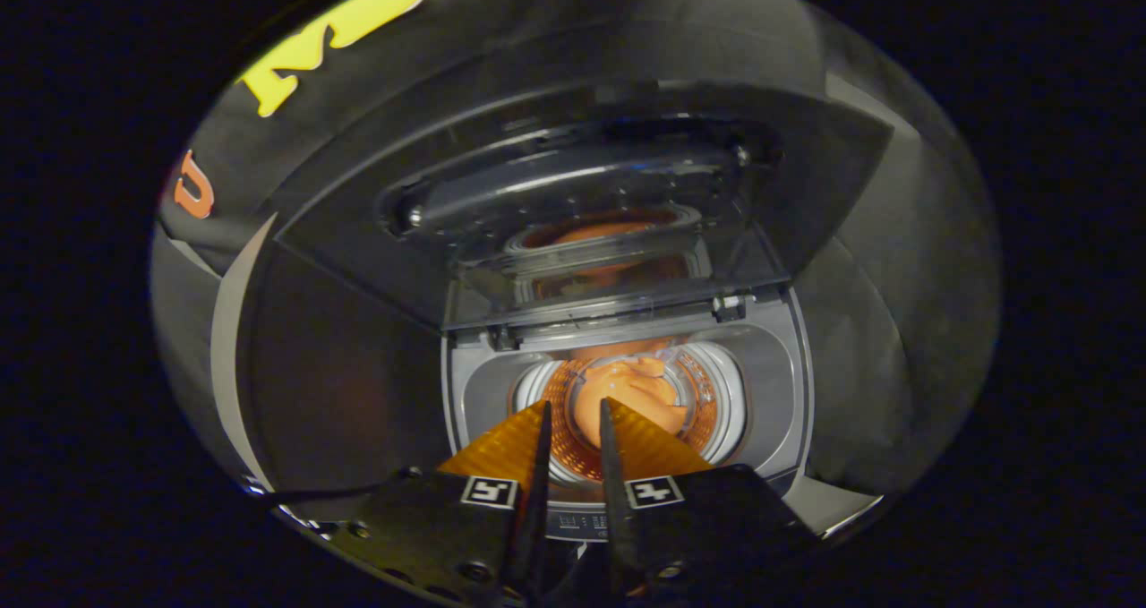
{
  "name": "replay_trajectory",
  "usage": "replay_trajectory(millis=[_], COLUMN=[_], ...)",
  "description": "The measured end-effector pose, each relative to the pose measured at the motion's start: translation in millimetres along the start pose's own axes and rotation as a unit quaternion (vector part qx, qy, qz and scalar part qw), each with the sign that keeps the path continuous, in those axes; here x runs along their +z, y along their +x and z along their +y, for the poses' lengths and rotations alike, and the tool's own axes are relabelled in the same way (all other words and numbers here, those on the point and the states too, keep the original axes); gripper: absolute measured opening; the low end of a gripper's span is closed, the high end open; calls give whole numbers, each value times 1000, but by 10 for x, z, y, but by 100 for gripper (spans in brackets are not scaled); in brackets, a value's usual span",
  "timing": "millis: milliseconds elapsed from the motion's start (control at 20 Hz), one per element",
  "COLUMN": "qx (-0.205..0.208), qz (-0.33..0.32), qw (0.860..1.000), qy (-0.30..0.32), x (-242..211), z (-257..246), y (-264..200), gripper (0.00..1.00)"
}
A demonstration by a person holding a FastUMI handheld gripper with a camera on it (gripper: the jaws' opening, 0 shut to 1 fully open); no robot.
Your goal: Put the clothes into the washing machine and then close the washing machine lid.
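I look down into a grey top-loading washing machine (774, 384). Its glass lid (582, 187) stands open and upright behind the round drum (721, 402). An orange garment (631, 393) lies bunched inside the drum, and the lid glass mirrors it. My gripper (575, 405) hovers above the front of the drum opening. Its fingers are drawn almost together, with only a narrow slit between the tips and nothing held between them. The garment lies below and just beyond the tips.
The machine's control strip (582, 523) lies under the fingers at the front edge. Black booth cloth (340, 366) hangs close on the left, the right and behind the lid. A pale strip (228, 321) runs down the left side.
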State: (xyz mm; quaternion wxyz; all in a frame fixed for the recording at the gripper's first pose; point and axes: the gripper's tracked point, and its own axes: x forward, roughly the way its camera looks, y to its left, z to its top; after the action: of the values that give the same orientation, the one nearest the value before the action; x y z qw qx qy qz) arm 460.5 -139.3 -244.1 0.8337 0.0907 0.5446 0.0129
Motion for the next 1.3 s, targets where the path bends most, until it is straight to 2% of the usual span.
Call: replay_trajectory(millis=[100, 300, 450, 650, 950, 1300], qx=[2, 20, 44, 54, 25, 14], qz=[-6, -37, -73, -114, -189, -208], qw=[1000, 998, 994, 990, 976, 971], qy=[-16, -46, -62, -70, -106, -114], x=[17, 136, 371, 702, 1221, 1597], z=[66, 269, 425, 520, 535, 641], y=[-105, -380, -596, -813, -1053, -981], gripper=[53, 52, 52, 52, 53, 53])
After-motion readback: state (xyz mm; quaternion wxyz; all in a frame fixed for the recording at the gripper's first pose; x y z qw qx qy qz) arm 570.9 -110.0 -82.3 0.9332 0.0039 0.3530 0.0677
